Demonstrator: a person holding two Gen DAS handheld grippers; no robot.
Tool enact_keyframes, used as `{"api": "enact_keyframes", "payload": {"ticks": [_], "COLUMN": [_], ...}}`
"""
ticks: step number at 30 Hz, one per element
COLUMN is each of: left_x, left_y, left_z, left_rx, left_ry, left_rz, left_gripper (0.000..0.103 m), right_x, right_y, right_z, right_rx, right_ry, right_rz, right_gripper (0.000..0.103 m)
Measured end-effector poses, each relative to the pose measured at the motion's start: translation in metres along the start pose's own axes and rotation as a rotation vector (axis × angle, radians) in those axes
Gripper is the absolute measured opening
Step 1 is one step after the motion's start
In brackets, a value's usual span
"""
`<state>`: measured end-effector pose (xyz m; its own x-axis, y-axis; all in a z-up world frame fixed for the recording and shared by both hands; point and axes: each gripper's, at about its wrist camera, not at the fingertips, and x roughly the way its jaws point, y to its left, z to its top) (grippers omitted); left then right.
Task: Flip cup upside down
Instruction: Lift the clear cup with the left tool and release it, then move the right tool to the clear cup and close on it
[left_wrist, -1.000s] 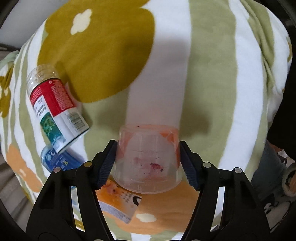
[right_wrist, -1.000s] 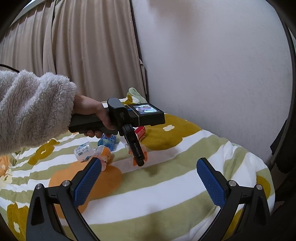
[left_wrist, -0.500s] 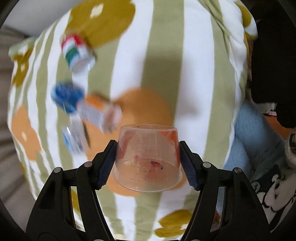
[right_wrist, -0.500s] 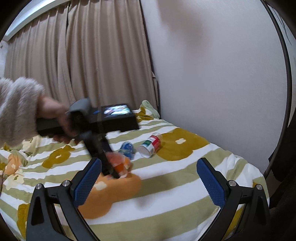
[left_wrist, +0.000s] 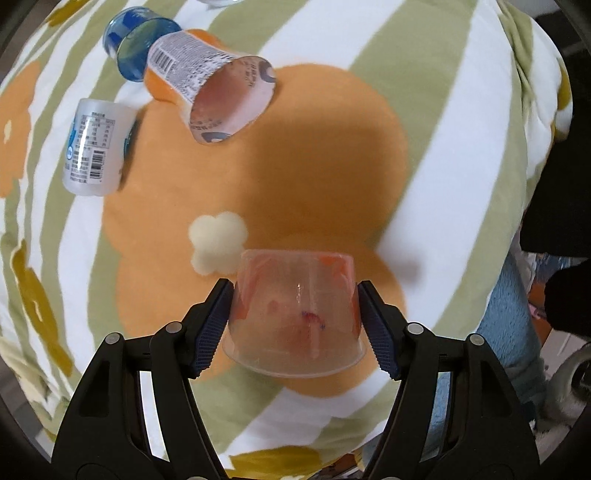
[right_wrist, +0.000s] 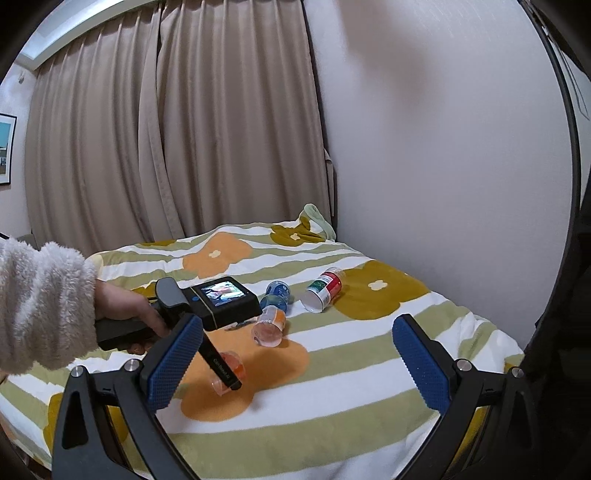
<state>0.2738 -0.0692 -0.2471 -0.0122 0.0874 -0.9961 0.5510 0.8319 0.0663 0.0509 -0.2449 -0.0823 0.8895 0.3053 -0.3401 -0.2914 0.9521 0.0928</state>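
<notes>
My left gripper (left_wrist: 295, 325) is shut on a clear plastic cup (left_wrist: 295, 314) with orange print, its wide rim toward the camera and its base pointing away. It holds the cup above an orange flower on the striped blanket (left_wrist: 369, 74). In the right wrist view the left gripper (right_wrist: 225, 376) holds the cup (right_wrist: 232, 367) tilted just over the blanket. My right gripper (right_wrist: 299, 363) is open and empty, held above the bed's near side.
Several containers lie on their sides on the blanket: an orange-labelled cup (left_wrist: 218, 99), a white bottle (left_wrist: 94, 147), a blue bottle (left_wrist: 133, 40), and a red-and-green can (right_wrist: 323, 290). A wall and curtains stand behind the bed. The bed edge drops off at the right.
My left gripper has swung with the cup back toward the near side of the bed and lower; the lying containers now sit farther from it. The right gripper stays open.
</notes>
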Motion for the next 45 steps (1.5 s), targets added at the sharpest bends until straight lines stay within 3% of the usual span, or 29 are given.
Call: {"api": "enact_keyframes", "payload": {"ticks": [2, 4, 9, 15, 17, 21, 25, 28, 31, 33, 38, 41, 45], "left_x": [0.002, 0.002, -0.007, -0.059, -0.077, -0.106, -0.115, -0.108, -0.099, -0.094, -0.087, -0.083, -0.083], "left_y": [0.005, 0.008, 0.013, 0.029, 0.035, 0.044, 0.055, 0.059, 0.067, 0.072, 0.086, 0.095, 0.097], "left_z": [0.001, 0.0, -0.008, -0.039, -0.057, -0.107, -0.149, -0.178, -0.202, -0.214, -0.236, -0.242, -0.243], "left_rx": [-0.02, -0.019, -0.021, -0.066, -0.082, -0.113, -0.16, -0.175, -0.195, -0.207, -0.232, -0.246, -0.244], "left_ry": [0.009, 0.006, -0.068, -0.197, -0.246, -0.351, -0.422, -0.445, -0.46, -0.47, -0.494, -0.502, -0.512], "left_rz": [-0.017, -0.014, -0.022, -0.046, -0.055, -0.057, -0.086, -0.1, -0.132, -0.152, -0.201, -0.269, -0.262], "left_gripper": [0.073, 0.097, 0.098, 0.098, 0.098, 0.098, 0.098, 0.098, 0.098, 0.098, 0.098, 0.098, 0.098], "right_x": [-0.002, -0.005, -0.006, 0.007, 0.023, 0.081, 0.167, 0.22, 0.255, 0.271, 0.287, 0.29, 0.291], "right_y": [0.002, 0.004, 0.004, 0.003, -0.001, -0.006, 0.0, 0.013, 0.022, 0.024, 0.024, 0.02, 0.016], "right_z": [0.0, 0.0, 0.003, 0.023, 0.037, 0.057, 0.026, -0.014, -0.048, -0.066, -0.081, -0.091, -0.103], "right_rx": [-0.006, -0.007, 0.012, 0.067, 0.126, 0.325, 0.62, 0.764, 0.839, 0.892, 0.96, 1.023, 1.081], "right_ry": [0.006, 0.008, 0.018, 0.095, 0.18, 0.438, 0.752, 0.924, 1.01, 1.037, 1.06, 1.07, 1.088], "right_rz": [-0.003, -0.004, 0.022, 0.098, 0.162, 0.307, 0.423, 0.391, 0.298, 0.245, 0.175, 0.165, 0.165], "right_gripper": [0.103, 0.103, 0.103, 0.103, 0.103, 0.103, 0.103, 0.103, 0.102, 0.094, 0.089, 0.082, 0.07]}}
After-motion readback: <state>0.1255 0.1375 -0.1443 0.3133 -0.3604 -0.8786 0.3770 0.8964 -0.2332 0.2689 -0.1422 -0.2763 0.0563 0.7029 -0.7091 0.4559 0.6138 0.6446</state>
